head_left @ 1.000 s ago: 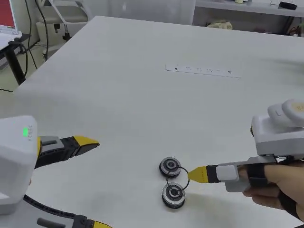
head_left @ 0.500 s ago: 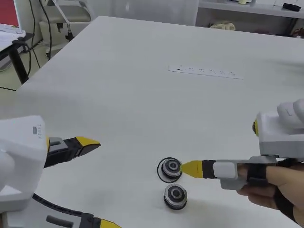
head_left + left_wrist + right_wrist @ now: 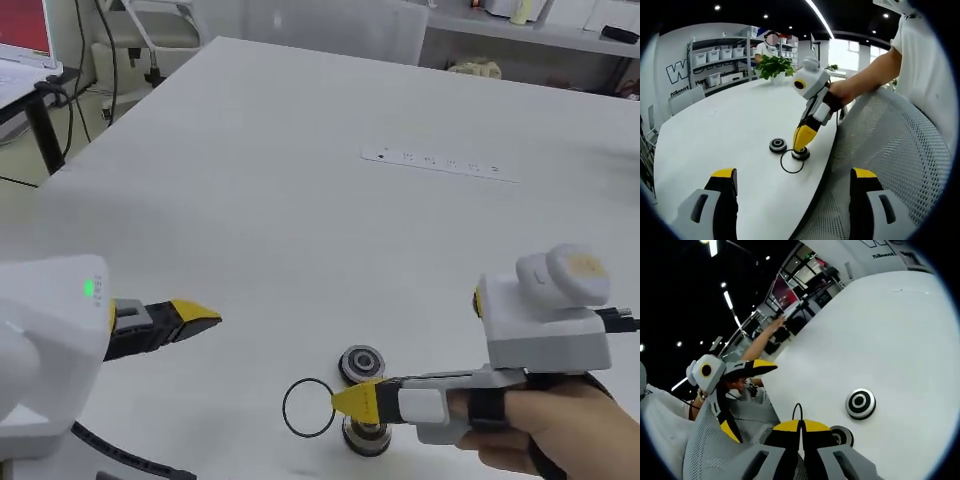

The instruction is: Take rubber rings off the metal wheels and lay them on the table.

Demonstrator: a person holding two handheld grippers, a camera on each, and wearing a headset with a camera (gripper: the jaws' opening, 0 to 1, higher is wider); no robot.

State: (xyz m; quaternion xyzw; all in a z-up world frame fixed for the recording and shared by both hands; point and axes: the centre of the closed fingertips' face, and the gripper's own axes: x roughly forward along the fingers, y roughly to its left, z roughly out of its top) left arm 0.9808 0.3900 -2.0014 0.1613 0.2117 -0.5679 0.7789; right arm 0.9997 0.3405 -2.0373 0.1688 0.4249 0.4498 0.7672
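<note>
Right tongs [image 3: 350,402] pinched shut on the edge of the rubber ring [image 3: 284,408]! Head view: half a second back that ring looped the far wheel [image 3: 361,363]; now it's dragged clear, left of both wheels, with the near wheel [image 3: 367,437] tucked under my tongs. Left gripper view: left tongs [image 3: 794,175] gaping wide, holding nothing, and the ring looks flat on the tabletop [image 3: 715,125]. Right gripper view: the ring's thin line rises from my closed tips. It's off; I reckon letting go lays it down.

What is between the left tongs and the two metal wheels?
The black rubber ring, gripped at the tip of the right tongs; the head view shows it.
</note>
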